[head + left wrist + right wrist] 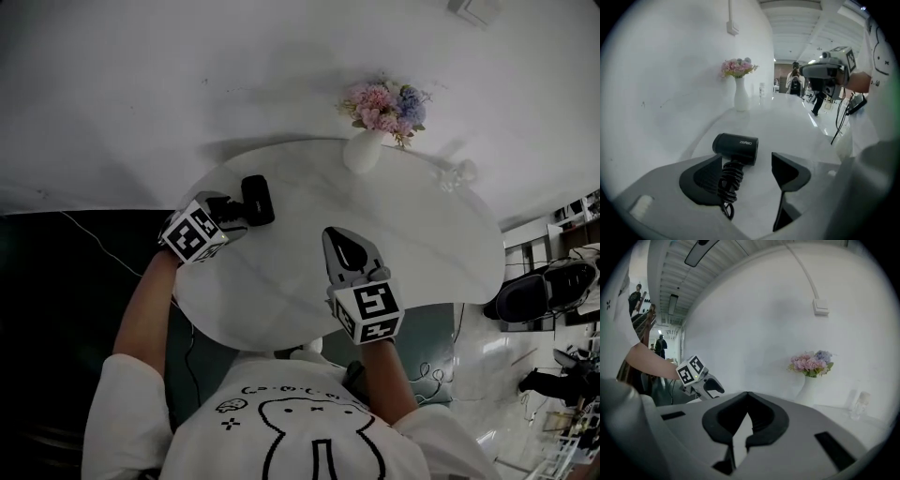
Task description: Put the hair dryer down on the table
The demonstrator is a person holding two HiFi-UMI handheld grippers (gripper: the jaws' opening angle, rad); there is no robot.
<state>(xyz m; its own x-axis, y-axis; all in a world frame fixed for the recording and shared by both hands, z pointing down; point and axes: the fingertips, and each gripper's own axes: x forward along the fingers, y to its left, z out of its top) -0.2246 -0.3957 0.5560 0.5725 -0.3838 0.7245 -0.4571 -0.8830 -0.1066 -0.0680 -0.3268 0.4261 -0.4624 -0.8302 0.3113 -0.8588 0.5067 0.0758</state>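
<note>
A black hair dryer (256,199) lies on its side on the white round table (431,253), near the left rim. Its cord is wound round the handle (730,180), and the barrel (737,146) points away from me. My left gripper (232,217) hangs just behind and above it, open, with the handle seen between the wide jaws close to the left finger (701,180); neither pad presses on it. My right gripper (336,236) hovers over the table's near middle, its fingertips (747,393) meeting with nothing between them.
A white vase (364,152) of pink and blue flowers (386,105) stands at the table's far edge by the wall, with a small clear glass (461,172) to its right. A cable (103,246) runs over the dark floor at the left. People stand far down the hall.
</note>
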